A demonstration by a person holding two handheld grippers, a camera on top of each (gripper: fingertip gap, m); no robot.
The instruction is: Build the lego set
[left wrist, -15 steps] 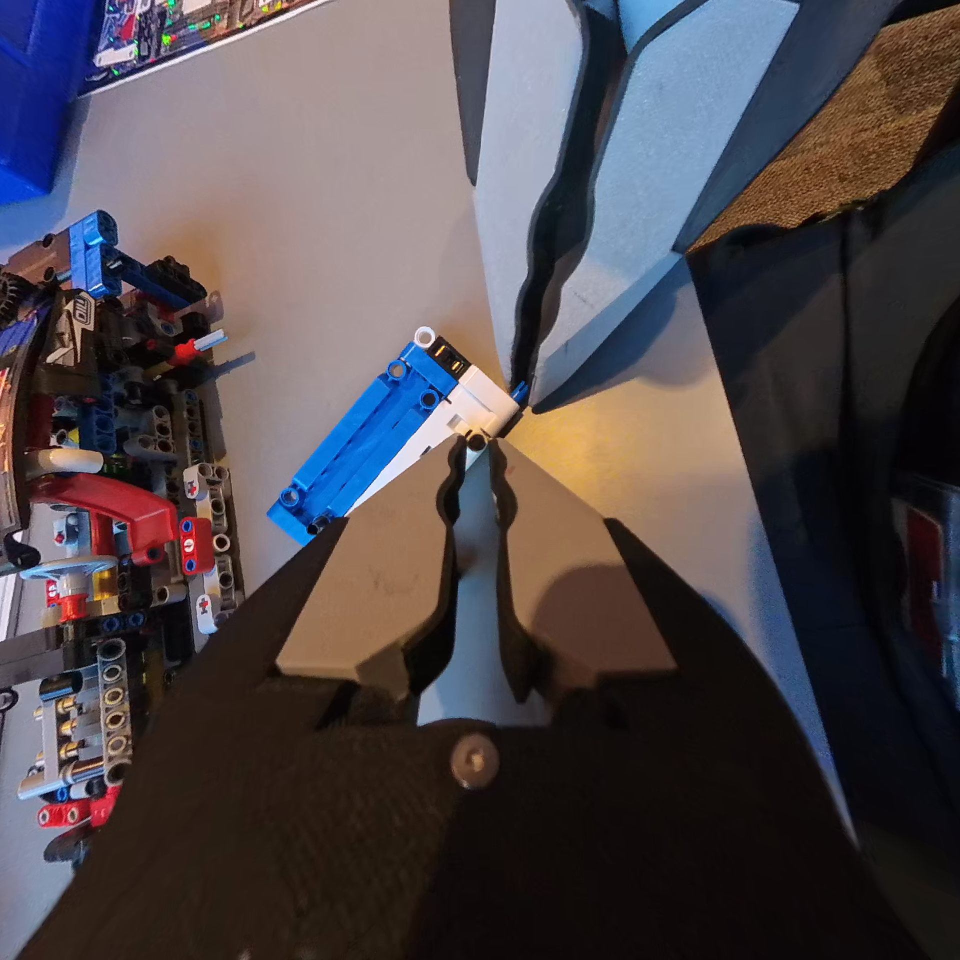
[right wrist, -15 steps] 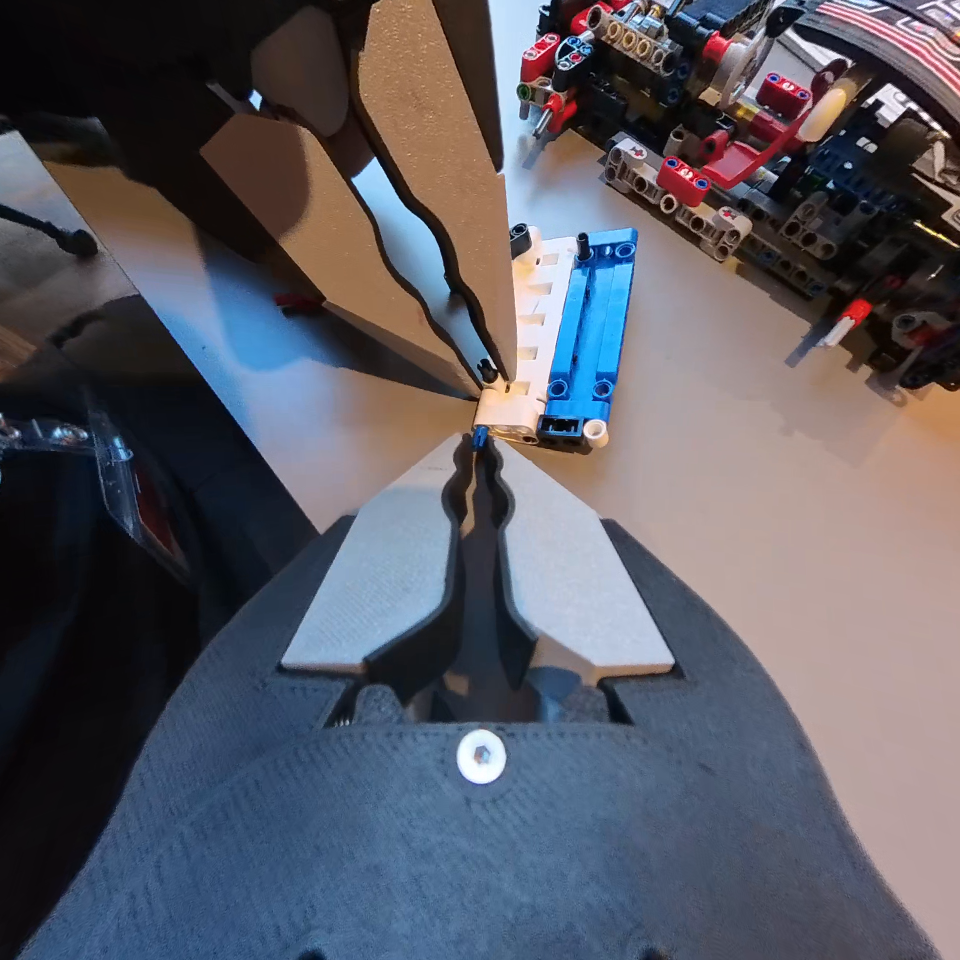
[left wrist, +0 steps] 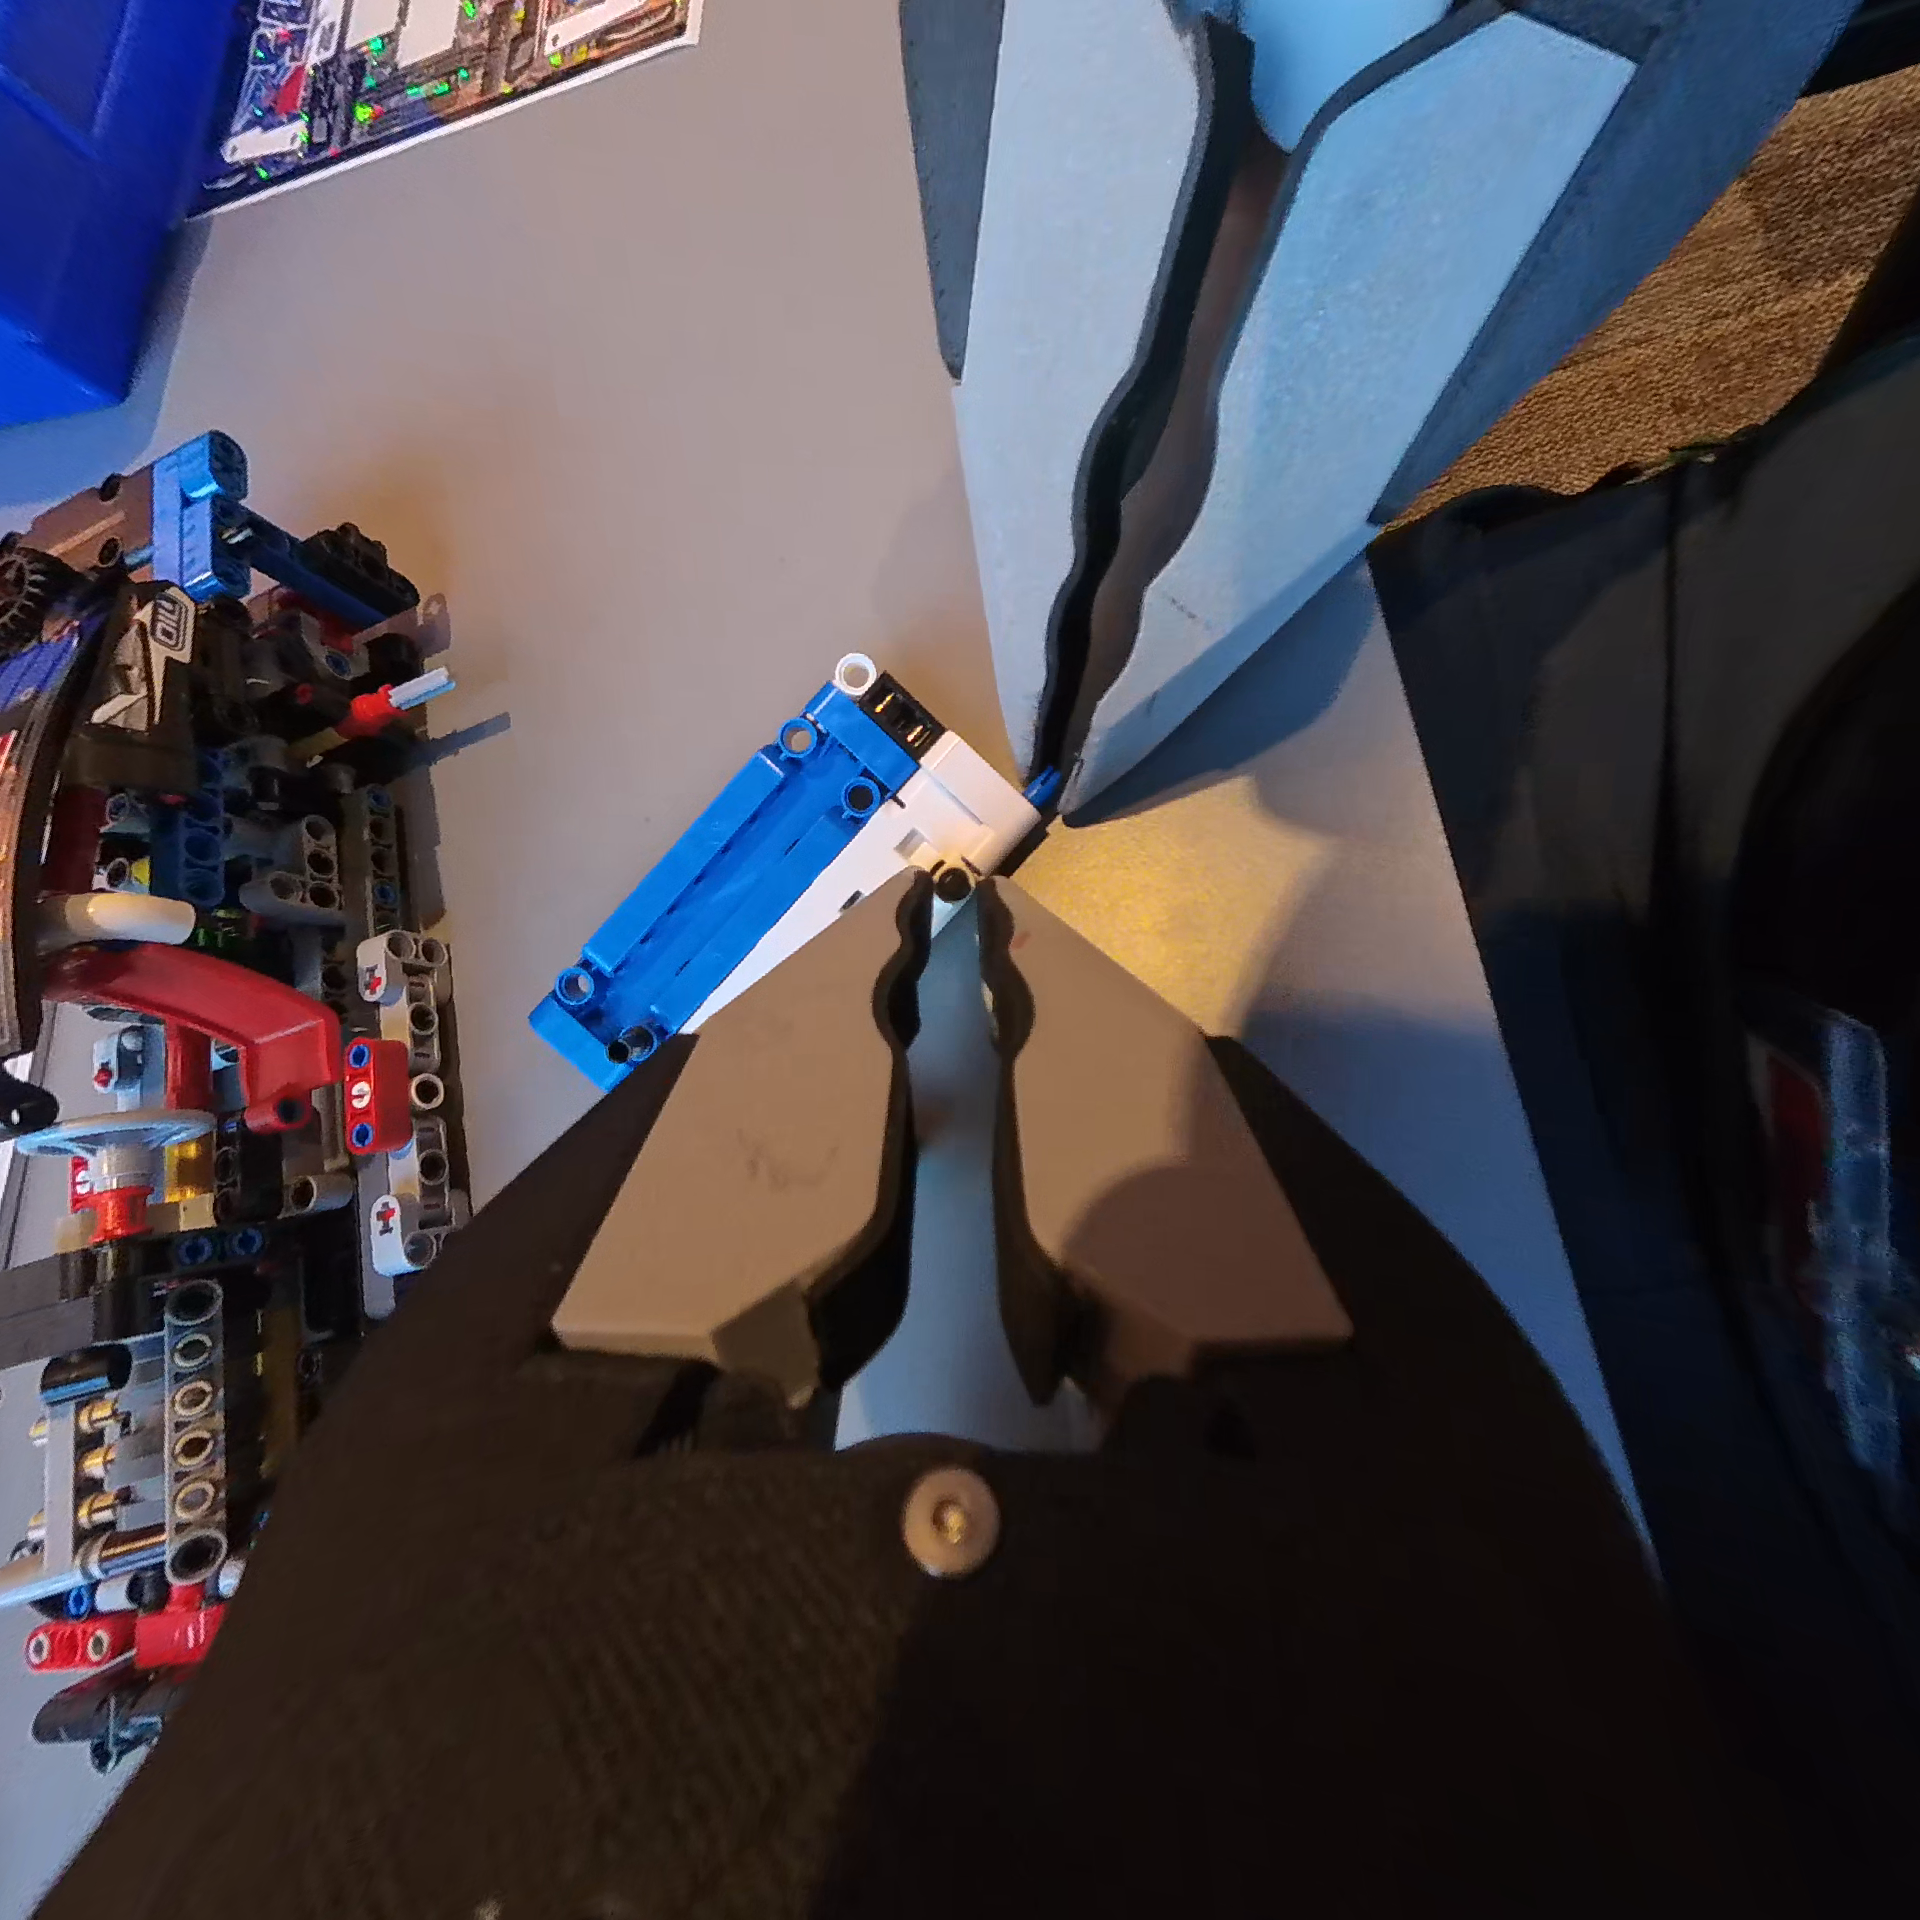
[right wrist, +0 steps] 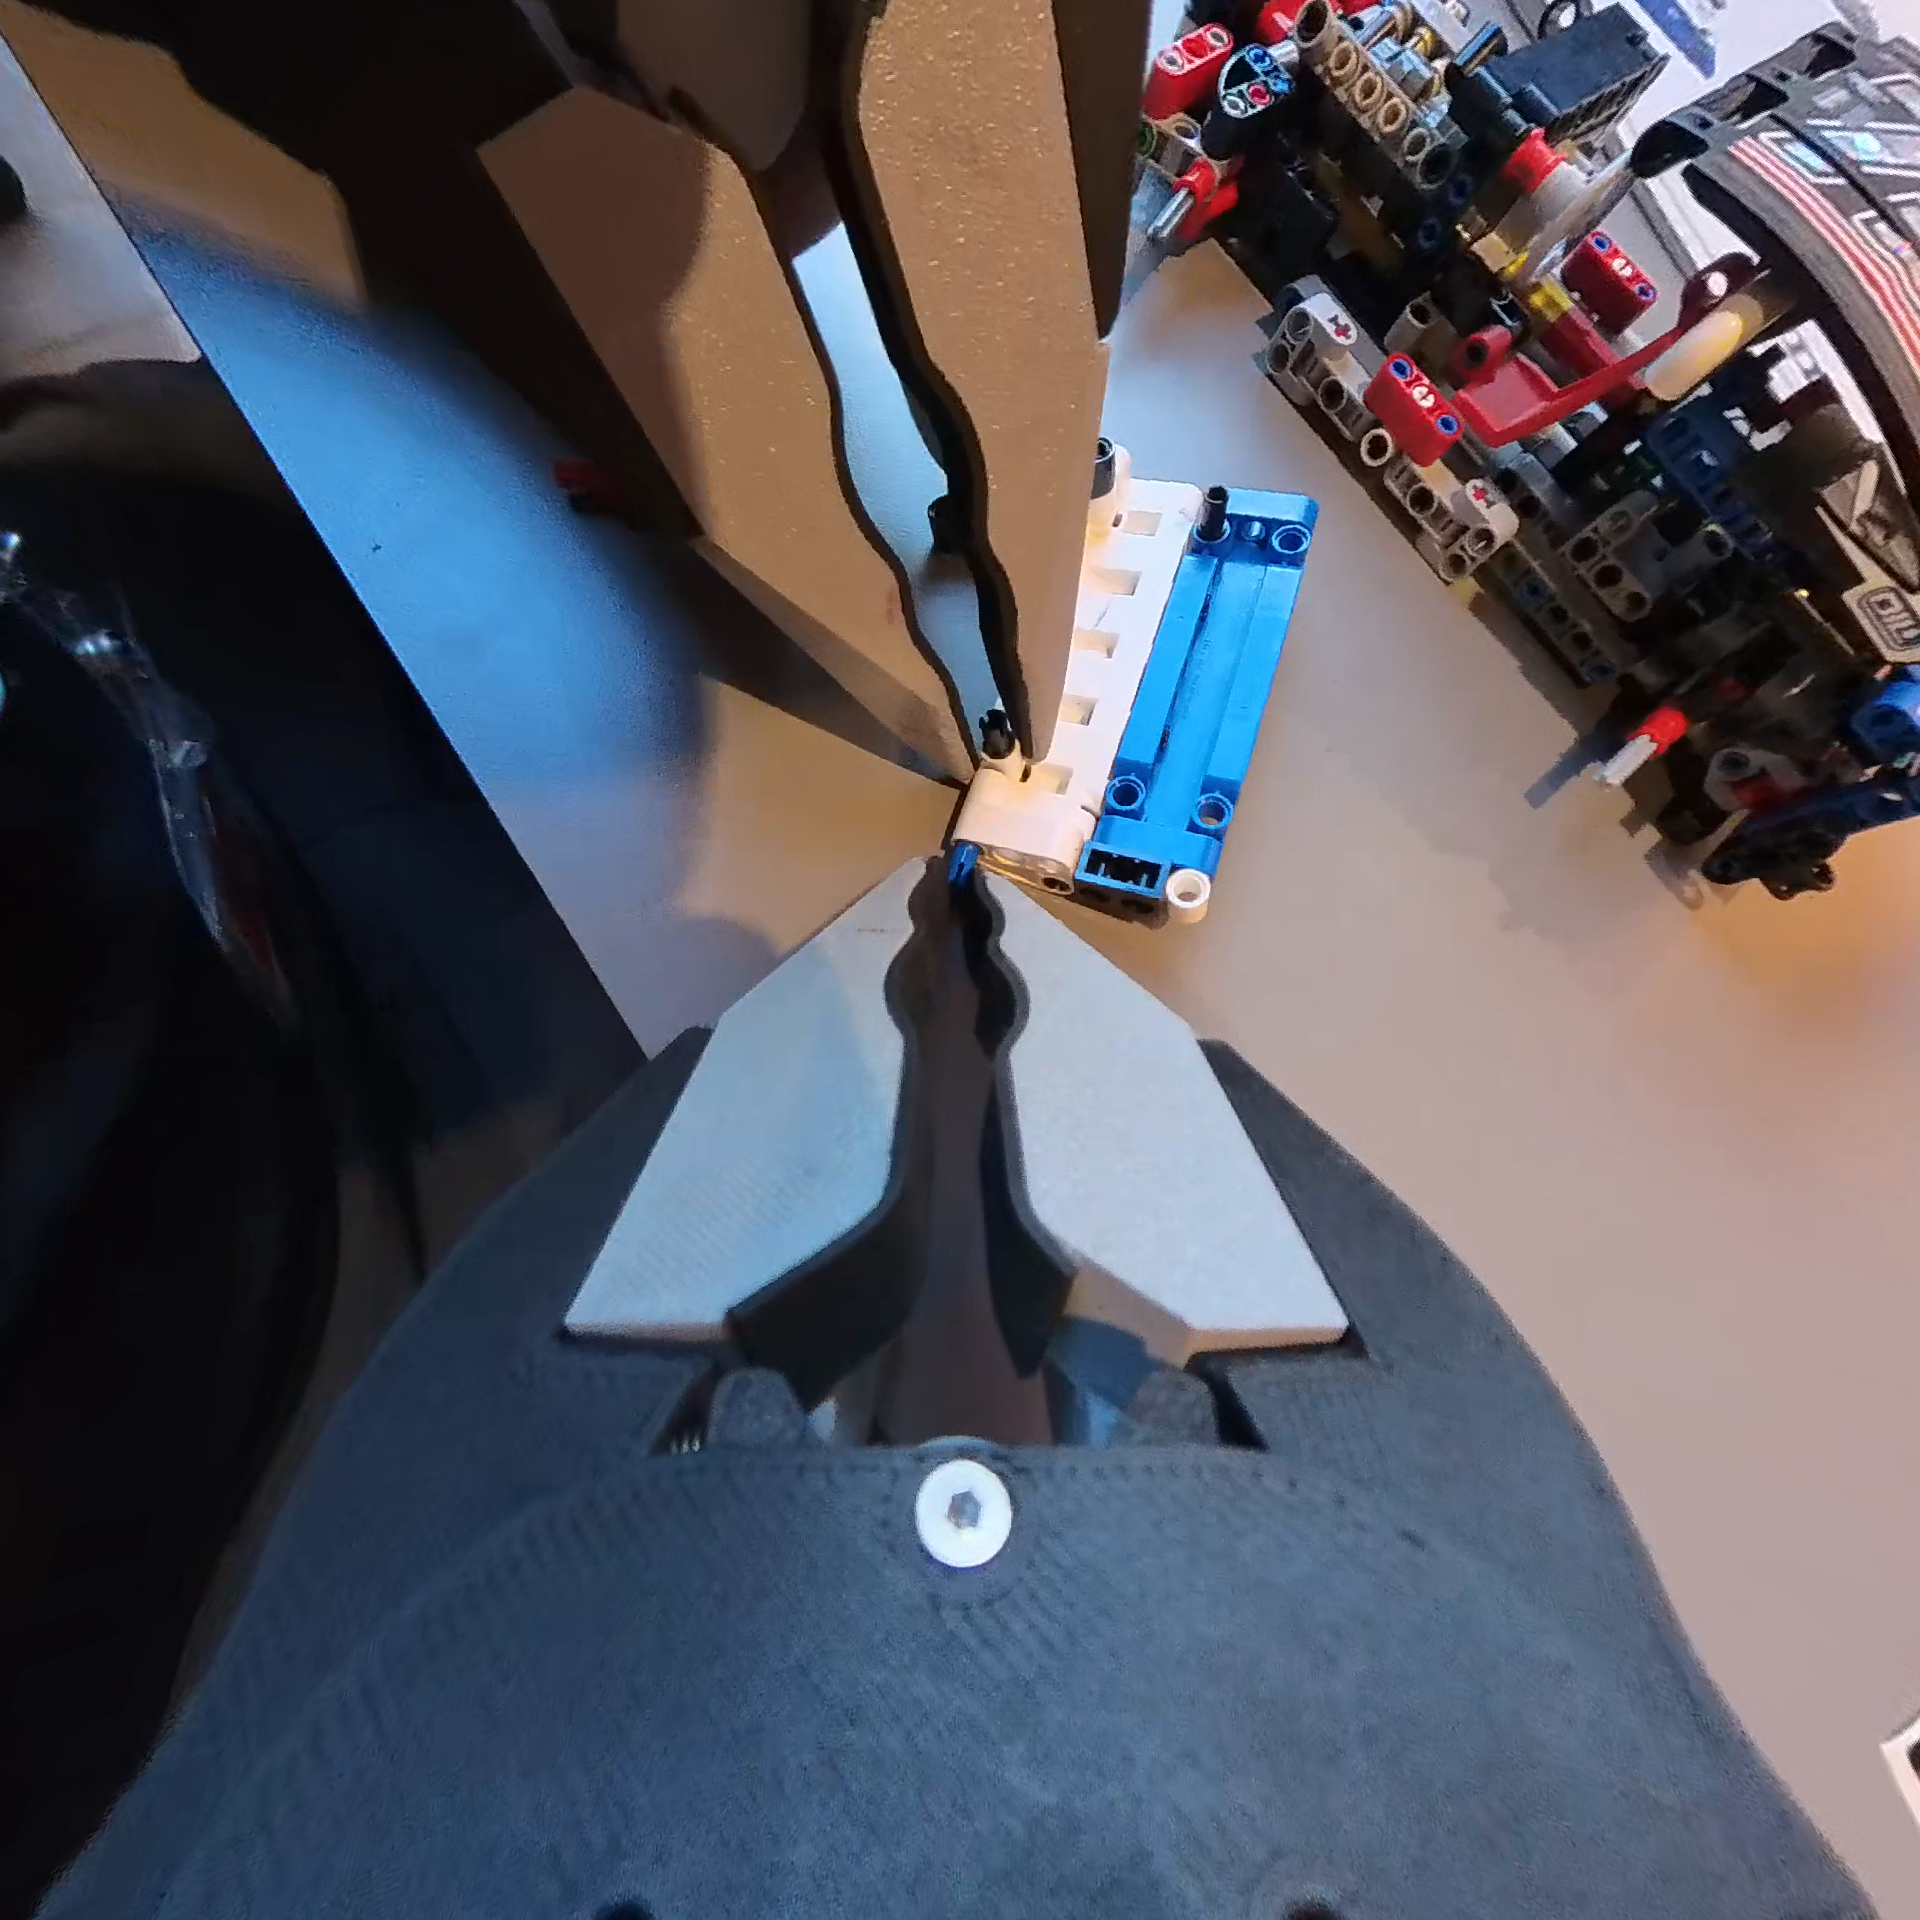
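Note:
A blue and white panel assembly (left wrist: 748, 883) lies flat on the grey table; it also shows in the right wrist view (right wrist: 1195, 675). My left gripper (left wrist: 951, 883) is shut on a small black pin (left wrist: 951, 885) at the white panel's near corner. In the right wrist view the left gripper (right wrist: 1003, 758) comes down from the top with the black pin (right wrist: 995, 732) at its tips. My right gripper (right wrist: 961, 883) is shut on a small blue pin (right wrist: 961, 864), held against the white panel's end. In the left wrist view the right gripper (left wrist: 1049, 790) holds the blue pin (left wrist: 1042, 784).
The large part-built Lego model (left wrist: 208, 987) stands left of the panel, and at the top right in the right wrist view (right wrist: 1558, 364). A blue bin (left wrist: 62, 208) and an instruction sheet (left wrist: 447, 62) lie at the back. The table edge (left wrist: 1455, 883) runs close by. My two grippers' fingertips are within a few centimetres of each other.
Hardly anything differs. Both grippers stay at the same corner of the white panel with their pins.

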